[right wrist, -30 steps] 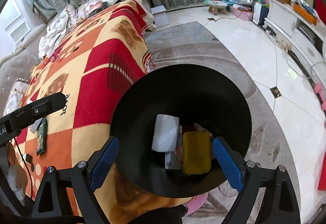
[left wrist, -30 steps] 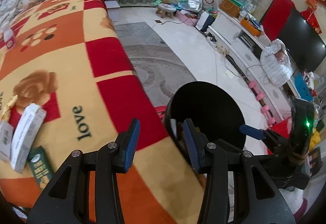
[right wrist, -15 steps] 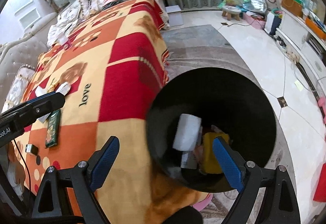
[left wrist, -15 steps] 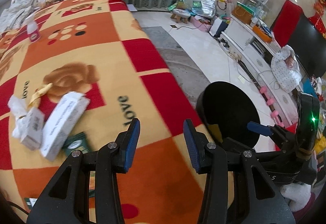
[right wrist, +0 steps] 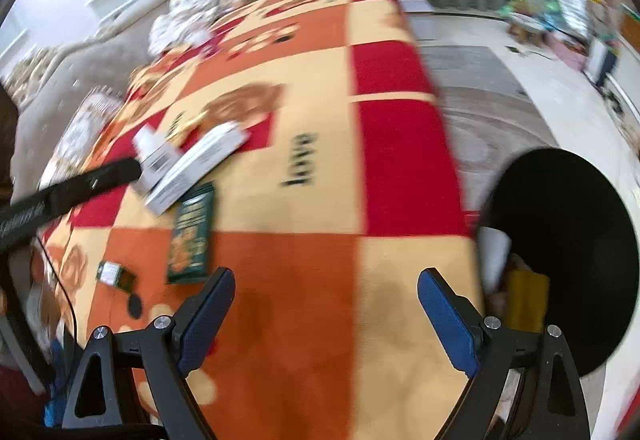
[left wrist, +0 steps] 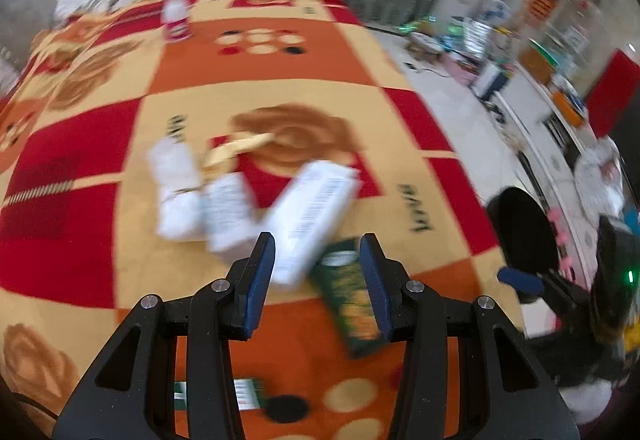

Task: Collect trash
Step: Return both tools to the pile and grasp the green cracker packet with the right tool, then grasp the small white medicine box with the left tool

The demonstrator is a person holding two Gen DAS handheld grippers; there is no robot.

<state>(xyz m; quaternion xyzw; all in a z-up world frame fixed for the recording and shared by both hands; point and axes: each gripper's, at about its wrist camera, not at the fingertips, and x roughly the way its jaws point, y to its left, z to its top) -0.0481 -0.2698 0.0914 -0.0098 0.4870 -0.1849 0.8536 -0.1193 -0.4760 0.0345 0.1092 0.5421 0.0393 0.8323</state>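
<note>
Trash lies on the patterned blanket (left wrist: 280, 87): a long white box (left wrist: 316, 215), a smaller white box (left wrist: 228, 215), crumpled white paper (left wrist: 174, 191), a yellow wrapper (left wrist: 236, 151), a green packet (left wrist: 350, 304) and a small green-white packet (left wrist: 244, 398). My left gripper (left wrist: 318, 274) hovers open just in front of the long box and green packet, holding nothing. My right gripper (right wrist: 328, 316) is wide open over bare blanket, with the green packet (right wrist: 192, 236) and long white box (right wrist: 196, 167) to its left. The black bin (right wrist: 580, 260) at the right holds a white box (right wrist: 494, 256) and something yellow (right wrist: 526, 300).
A white bottle (left wrist: 176, 17) stands far back on the blanket, with pillows and curtains beyond. The blanket's right edge drops to a grey rug (right wrist: 480, 111) and tiled floor. Cluttered shelves and a low cabinet (left wrist: 536, 95) line the right wall. Both views are motion-blurred.
Both grippers swung left, away from the bin and over the blanket. The bin slid to the right edge of both views, and the pile of boxes now sits just ahead of the left gripper.
</note>
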